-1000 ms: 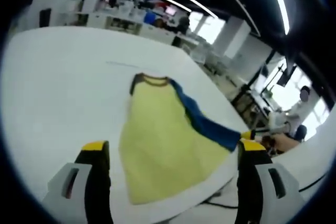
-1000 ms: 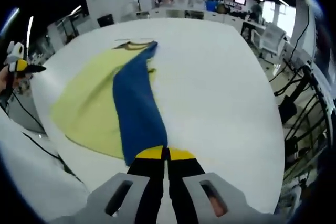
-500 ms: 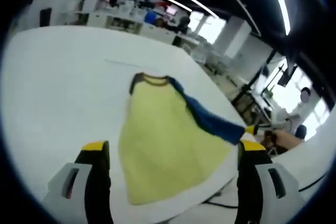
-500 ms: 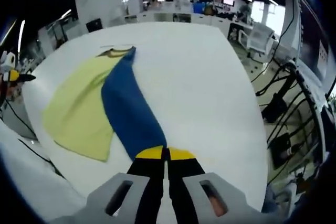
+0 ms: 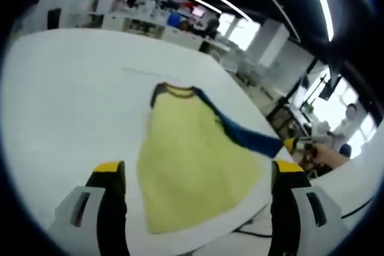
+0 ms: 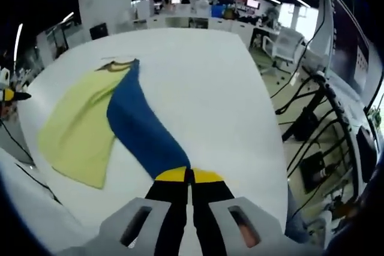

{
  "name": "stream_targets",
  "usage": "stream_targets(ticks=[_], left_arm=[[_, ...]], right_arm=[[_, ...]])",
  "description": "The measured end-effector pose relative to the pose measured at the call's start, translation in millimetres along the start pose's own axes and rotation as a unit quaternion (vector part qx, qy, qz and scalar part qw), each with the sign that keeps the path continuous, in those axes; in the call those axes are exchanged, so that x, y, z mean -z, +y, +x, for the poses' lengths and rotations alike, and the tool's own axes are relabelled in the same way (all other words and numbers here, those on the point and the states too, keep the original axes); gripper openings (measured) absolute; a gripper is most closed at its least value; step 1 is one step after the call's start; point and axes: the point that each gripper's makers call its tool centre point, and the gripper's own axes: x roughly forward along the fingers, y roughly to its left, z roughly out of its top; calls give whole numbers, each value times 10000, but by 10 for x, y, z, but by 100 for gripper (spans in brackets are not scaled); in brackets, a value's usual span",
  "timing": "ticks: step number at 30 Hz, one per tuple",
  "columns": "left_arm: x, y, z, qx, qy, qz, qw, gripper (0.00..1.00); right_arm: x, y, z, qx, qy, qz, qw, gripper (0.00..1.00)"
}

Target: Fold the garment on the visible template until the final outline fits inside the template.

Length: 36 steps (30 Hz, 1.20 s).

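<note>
Yellow garment [image 5: 192, 166] lies flat on the white tabletop [image 5: 66, 100]; its blue sleeve [image 6: 141, 130] is pinched by the right tool [image 6: 191, 176], apparently lifted; left tool [image 5: 198, 169] is spread.

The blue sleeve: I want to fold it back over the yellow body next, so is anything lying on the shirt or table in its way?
Nothing visible is. The right gripper is shut on the blue sleeve, and the yellow body and the white table around it carry no other objects.

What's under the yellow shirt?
The yellow shirt lies flat on a white table. The table shows all around it; whatever is right beneath the cloth is covered, so I cannot tell.
</note>
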Motion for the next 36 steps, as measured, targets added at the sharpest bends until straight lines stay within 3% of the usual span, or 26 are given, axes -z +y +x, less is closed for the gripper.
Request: stream_targets(ticks=[13,36], left_arm=[[2,7,-15,-27,16,-1,10000,97],[-5,49,-34,-163,14,-64,9998,97]], right_arm=[[68,-339,124,178,235,17,9996,2],[-18,-689,351,273,592,-437,9969,2]])
